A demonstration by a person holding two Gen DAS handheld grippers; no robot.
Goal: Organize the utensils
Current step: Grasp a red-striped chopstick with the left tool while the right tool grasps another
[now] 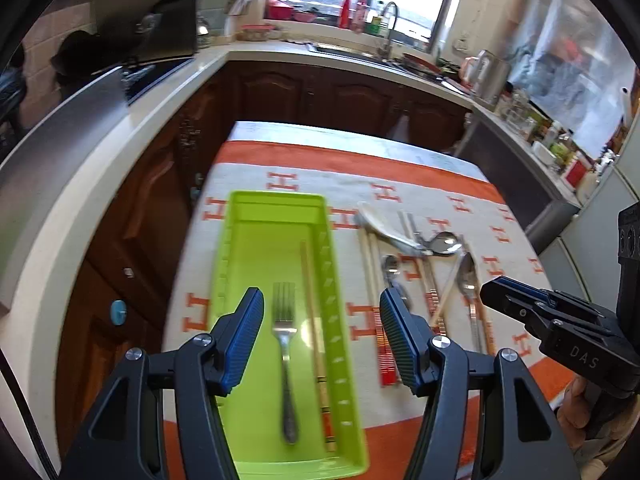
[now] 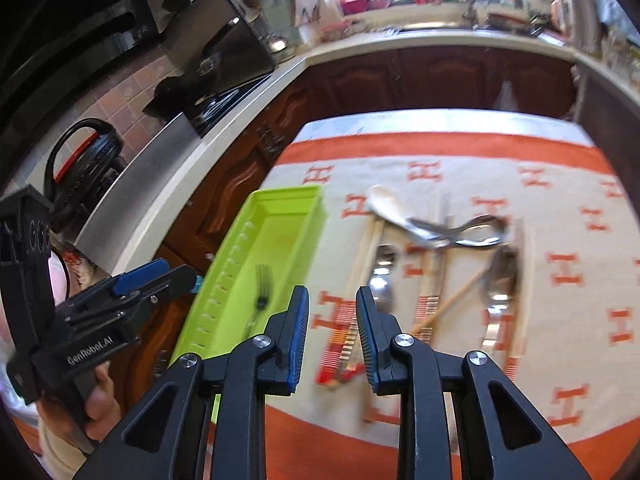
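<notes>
A lime green tray [image 1: 276,210] lies on the patterned cloth; it shows in the right wrist view too [image 2: 280,204]. In it lie a metal fork [image 1: 285,344] and one chopstick [image 1: 314,332]. My left gripper [image 1: 322,336] is open and empty above the tray's near end. To the right of the tray lie several spoons [image 1: 444,243] and chopsticks [image 1: 370,264] in a loose pile [image 2: 440,248]. My right gripper [image 2: 332,336] is open and empty above the cloth, between the tray and the pile.
The table carries an orange and cream cloth [image 1: 400,168]. Dark wood cabinets [image 1: 320,96] and a pale counter [image 1: 120,136] ring the table. A sink with tap [image 1: 388,28] is at the back. A kettle [image 2: 84,164] stands at left.
</notes>
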